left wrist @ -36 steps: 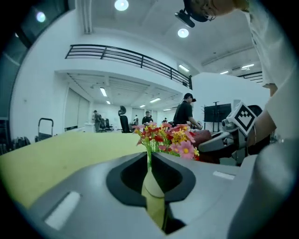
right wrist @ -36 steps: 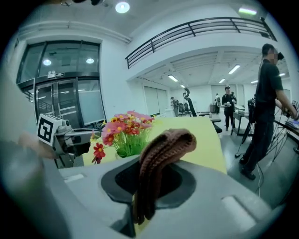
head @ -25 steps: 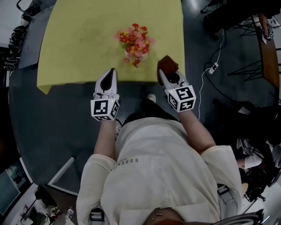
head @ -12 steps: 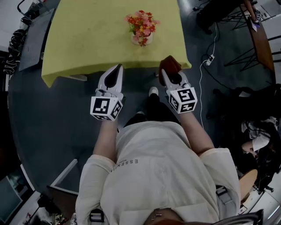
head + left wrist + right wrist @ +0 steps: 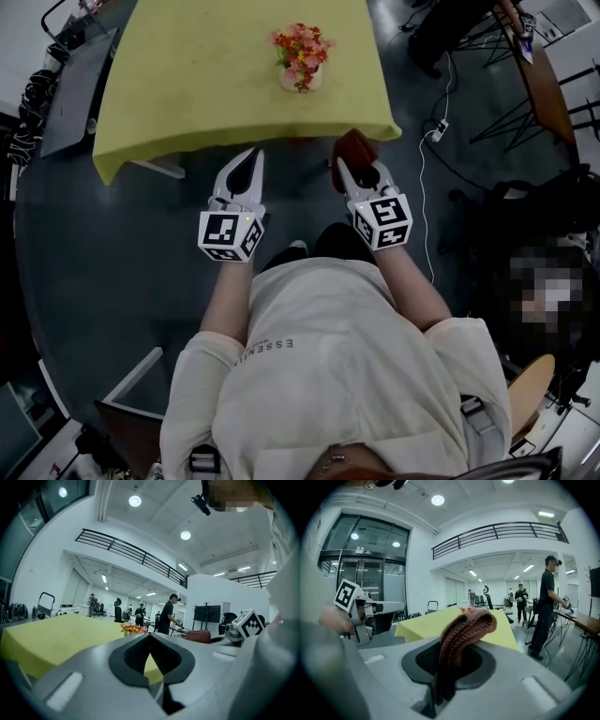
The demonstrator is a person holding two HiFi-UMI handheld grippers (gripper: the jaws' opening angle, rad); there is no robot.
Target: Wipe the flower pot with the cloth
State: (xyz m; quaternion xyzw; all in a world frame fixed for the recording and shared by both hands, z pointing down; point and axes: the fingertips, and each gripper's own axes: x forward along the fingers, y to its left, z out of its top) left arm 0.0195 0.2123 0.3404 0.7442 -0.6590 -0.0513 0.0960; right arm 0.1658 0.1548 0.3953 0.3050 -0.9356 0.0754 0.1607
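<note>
A small pot of red and pink flowers (image 5: 302, 58) stands near the right end of the yellow table (image 5: 187, 84). Both grippers hang over the dark floor, short of the table's near edge. My left gripper (image 5: 253, 155) is shut and holds nothing; in its own view the jaws meet (image 5: 149, 635), with the flowers (image 5: 132, 629) far beyond them. My right gripper (image 5: 343, 165) is shut on a brown knitted cloth (image 5: 358, 145). That cloth (image 5: 464, 632) rises out of the jaws and droops over them. The flowers (image 5: 465, 608) peek out behind it.
A grey desk (image 5: 70, 84) adjoins the table on the left. Cables and a power strip (image 5: 436, 136) lie on the floor to the right. A person in black (image 5: 546, 606) stands at a bench at the right; others stand farther back in the hall.
Both grippers have drawn back from the table's near edge and now hang over the floor in front of it. The flower pot lies farther from them. The cloth stays gripped.
</note>
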